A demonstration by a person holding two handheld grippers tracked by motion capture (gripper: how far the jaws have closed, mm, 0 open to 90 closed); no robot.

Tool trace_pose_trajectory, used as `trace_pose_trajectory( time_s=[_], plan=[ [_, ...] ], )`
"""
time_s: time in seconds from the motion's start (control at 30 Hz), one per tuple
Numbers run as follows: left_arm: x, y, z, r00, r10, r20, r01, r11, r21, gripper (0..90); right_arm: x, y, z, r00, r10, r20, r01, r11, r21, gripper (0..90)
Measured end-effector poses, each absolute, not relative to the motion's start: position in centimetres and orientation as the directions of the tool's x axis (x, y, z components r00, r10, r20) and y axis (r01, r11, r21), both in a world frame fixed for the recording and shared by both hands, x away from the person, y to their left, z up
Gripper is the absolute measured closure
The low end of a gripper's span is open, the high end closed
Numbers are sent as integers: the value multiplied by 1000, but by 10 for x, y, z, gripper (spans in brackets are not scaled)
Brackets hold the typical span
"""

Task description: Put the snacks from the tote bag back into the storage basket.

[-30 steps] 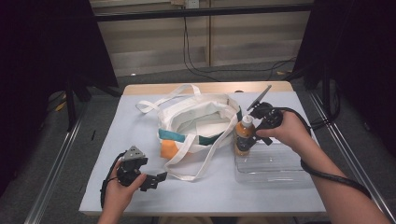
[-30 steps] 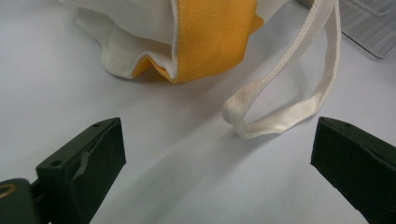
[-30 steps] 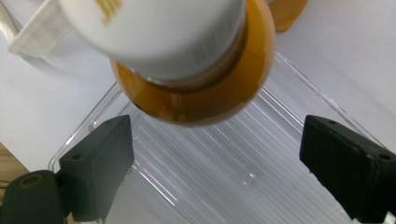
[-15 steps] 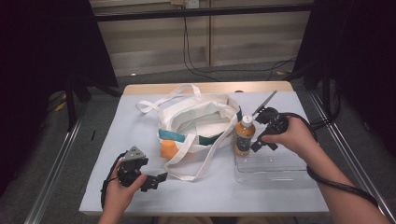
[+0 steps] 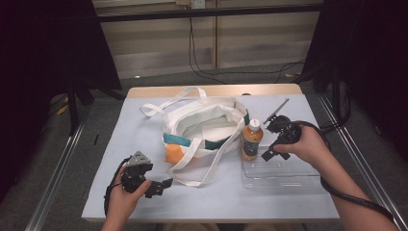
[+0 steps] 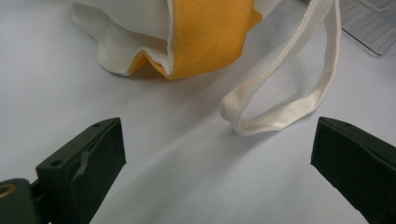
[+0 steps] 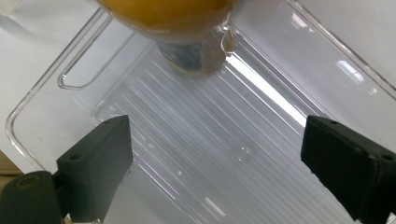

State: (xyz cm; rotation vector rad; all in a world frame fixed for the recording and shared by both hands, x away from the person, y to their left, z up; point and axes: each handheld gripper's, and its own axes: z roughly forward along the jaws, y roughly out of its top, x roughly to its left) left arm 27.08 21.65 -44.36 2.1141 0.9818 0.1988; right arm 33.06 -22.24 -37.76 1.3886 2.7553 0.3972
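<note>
A white tote bag (image 5: 204,126) with teal and orange patches lies open in the middle of the table. Just right of it, a bottle of orange drink (image 5: 251,139) stands upright in the far left corner of a clear plastic tray (image 5: 288,174). My right gripper (image 5: 274,154) hovers over the tray a little right of the bottle, open and holding nothing. In the right gripper view the bottle's base (image 7: 191,51) rests on the ribbed tray (image 7: 196,154) beyond the spread gripper (image 7: 217,135). My left gripper (image 5: 161,187) is open near the front left, facing the bag's strap loop (image 6: 280,102) and orange corner (image 6: 210,42).
The bag's handles (image 5: 168,102) trail toward the back left of the table. Bare pale tabletop (image 5: 120,130) lies left of the bag and along the front edge. Cables run across the floor behind the table.
My right gripper has let go of the bottle and drawn back to the right; the bottle now stands alone in the tray. The left gripper has not moved.
</note>
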Motion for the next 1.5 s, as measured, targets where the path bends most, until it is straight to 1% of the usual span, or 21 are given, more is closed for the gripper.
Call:
trace_pose_trajectory(
  time_s=[0.5, 0.7, 0.8, 0.9, 1.17, 1.3, 1.47, 1.5],
  plan=[
    [270, 214, -444, 694, 699, -173, 586, -408, 700, 28, 325, -234, -385, -592, 798, 113, 794, 553, 253, 92],
    [270, 213, -444, 694, 700, -167, 585, -412, 699, 28, 323, -236, -386, -586, 801, 121, 797, 543, 266, 92],
    [270, 214, -444, 699, 697, -161, 581, -422, 696, 28, 322, -236, -389, -584, 802, 127, 800, 543, 257, 92],
    [270, 214, -445, 699, 696, -165, 582, -420, 696, 28, 322, -238, -392, -589, 800, 116, 795, 548, 259, 92],
    [270, 214, -445, 695, 699, -167, 585, -415, 697, 28, 319, -238, -397, -578, 805, 135, 803, 532, 267, 88],
    [270, 214, -445, 696, 698, -168, 585, -415, 697, 28, 318, -239, -399, -587, 801, 120, 796, 542, 271, 88],
    [270, 214, -445, 691, 701, -176, 590, -406, 698, 28, 315, -242, -400, -576, 808, 122, 804, 533, 265, 88],
    [270, 214, -445, 692, 700, -175, 589, -409, 697, 28, 315, -244, -401, -586, 802, 117, 795, 541, 276, 87]
  ],
)
